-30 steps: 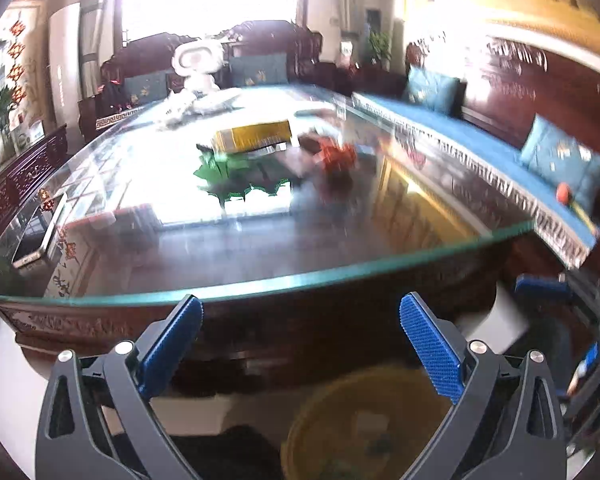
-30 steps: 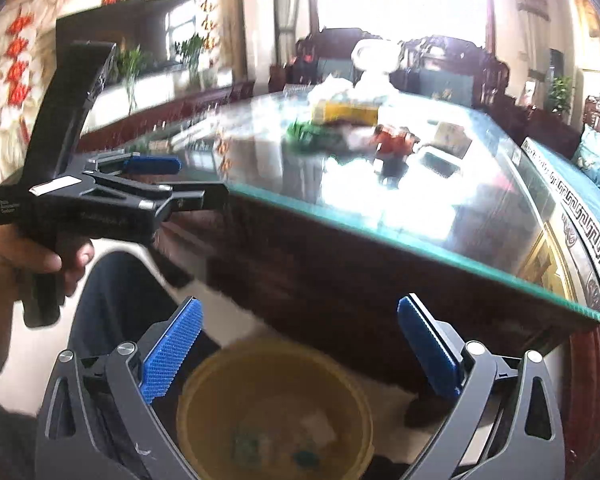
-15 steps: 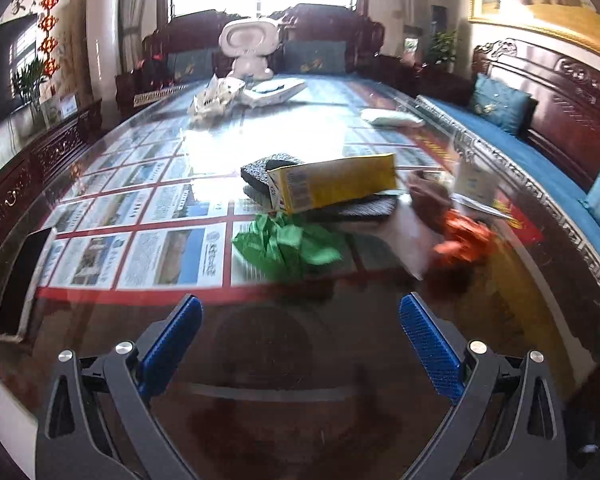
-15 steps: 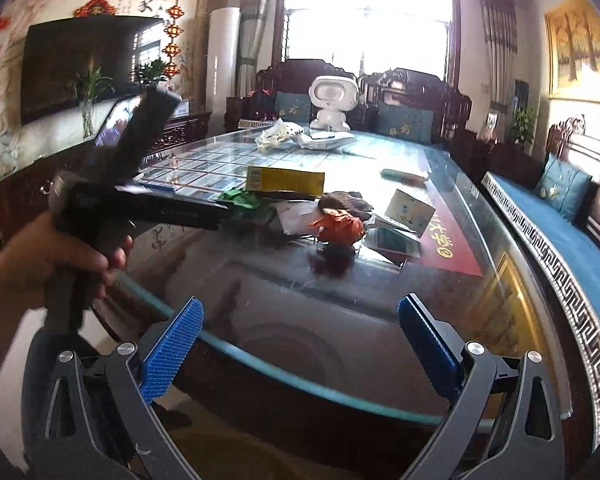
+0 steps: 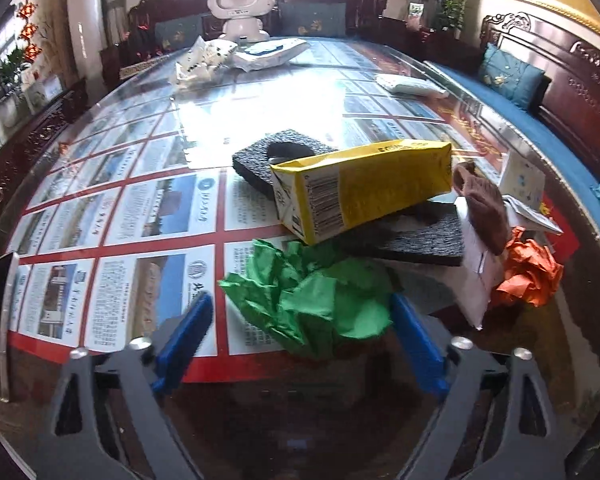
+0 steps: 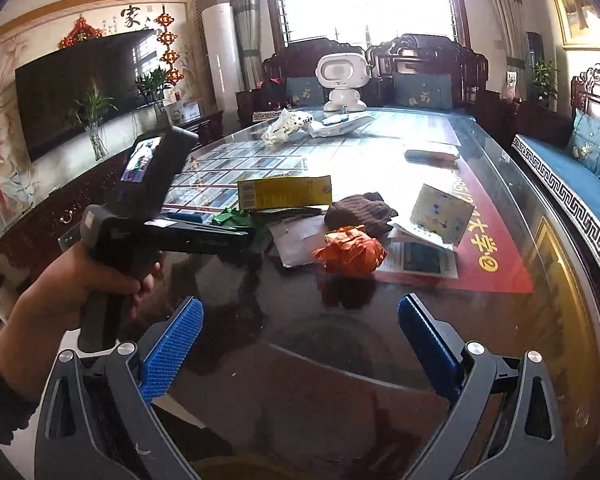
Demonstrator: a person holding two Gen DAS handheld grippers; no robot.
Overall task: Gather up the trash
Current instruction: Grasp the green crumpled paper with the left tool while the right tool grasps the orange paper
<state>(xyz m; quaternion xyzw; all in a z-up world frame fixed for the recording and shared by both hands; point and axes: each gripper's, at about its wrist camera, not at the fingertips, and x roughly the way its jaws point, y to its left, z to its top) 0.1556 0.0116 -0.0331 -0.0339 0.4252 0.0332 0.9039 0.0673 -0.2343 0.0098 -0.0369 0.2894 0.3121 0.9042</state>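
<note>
A crumpled green paper [image 5: 312, 296] lies on the glass table, just ahead of and between the tips of my open left gripper [image 5: 300, 320]. Behind it a yellow carton [image 5: 360, 188] lies on its side over black foam pieces [image 5: 412, 236]. A crumpled orange paper [image 5: 528, 276] lies to the right, beside a brown cloth [image 5: 484, 204]. In the right wrist view my right gripper [image 6: 300, 340] is open and empty over the table's near edge, with the orange paper [image 6: 352, 252] well ahead. The left gripper [image 6: 216, 236] reaches the green paper [image 6: 232, 216] there.
A small patterned box [image 6: 440, 212] and papers [image 6: 428, 256] lie right of the trash. A white robot toy [image 6: 342, 80], plastic bags [image 6: 288, 124] and a white packet [image 6: 432, 152] sit far back. A phone [image 5: 0, 280] lies at the table's left edge. Blue sofa [image 6: 580, 184] on the right.
Both grippers rose from the yellow bin below the table and moved forward over the glass. The left gripper has closed in on the green paper. Both stay open.
</note>
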